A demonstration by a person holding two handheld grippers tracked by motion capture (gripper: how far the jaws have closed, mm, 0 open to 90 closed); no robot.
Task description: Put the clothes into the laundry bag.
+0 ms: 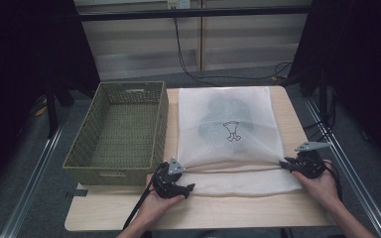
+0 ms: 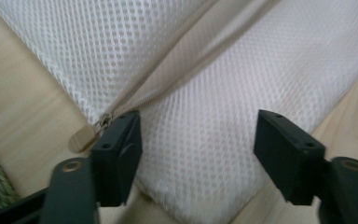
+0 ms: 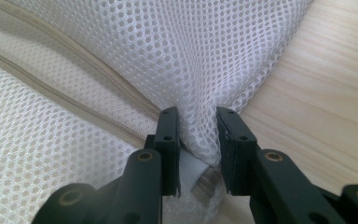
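Observation:
A white mesh laundry bag [image 1: 228, 148] lies flat on the wooden table [image 1: 228, 210], with a dark garment [image 1: 223, 111] showing through it. Its zipper [image 2: 168, 70] runs across the near end. My left gripper [image 1: 187, 178] sits at the bag's near left corner. In the left gripper view the left gripper [image 2: 198, 140] is open, the mesh corner lying between the jaws untouched and the beige zipper pull [image 2: 81, 138] just outside one jaw. My right gripper [image 1: 284, 164] is at the near right corner. In the right gripper view the right gripper [image 3: 198, 135] is shut on a bunched fold of mesh.
A green woven basket [image 1: 164, 124] with nothing in it stands on the table's left half, touching the bag's left edge. A strip of bare table runs along the front edge. Black cables [image 1: 188, 69] lie on the floor beyond the table.

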